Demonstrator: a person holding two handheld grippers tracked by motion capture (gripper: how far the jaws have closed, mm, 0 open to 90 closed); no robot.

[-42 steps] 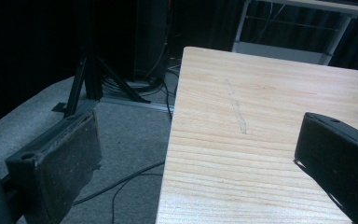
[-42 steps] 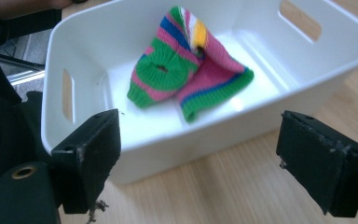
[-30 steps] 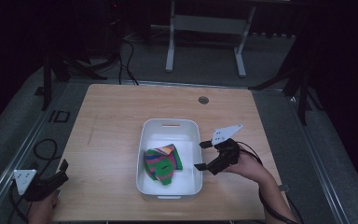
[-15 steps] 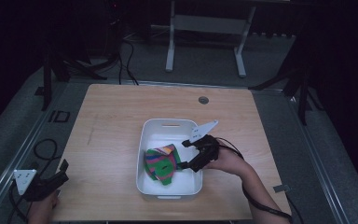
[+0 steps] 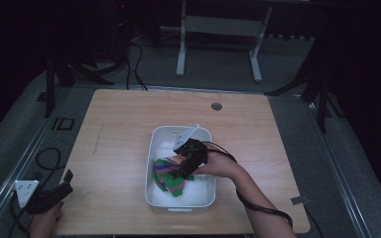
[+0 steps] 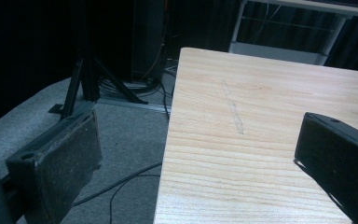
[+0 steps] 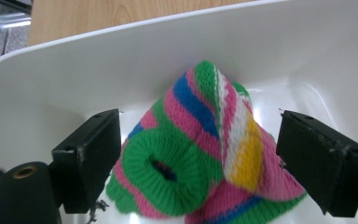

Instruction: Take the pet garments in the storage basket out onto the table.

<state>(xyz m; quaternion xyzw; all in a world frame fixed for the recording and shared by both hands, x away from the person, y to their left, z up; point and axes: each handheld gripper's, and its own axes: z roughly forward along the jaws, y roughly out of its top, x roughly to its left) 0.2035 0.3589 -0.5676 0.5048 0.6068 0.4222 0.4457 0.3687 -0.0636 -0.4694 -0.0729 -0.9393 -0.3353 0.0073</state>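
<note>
Right gripper view shows the right tool [image 7: 189, 161] spread wide around a ribbed, striped knit sock [image 7: 205, 154] in a smooth white tub [image 7: 98, 60]; the sock's lower edge is cut off. The left tool [image 6: 191, 163] gapes empty over the wooden worktop [image 6: 261, 116].

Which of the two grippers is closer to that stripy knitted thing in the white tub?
The right gripper: its open jaws sit on either side of the knitted item inside the tub. The left gripper is off at the table's near left corner.
</note>
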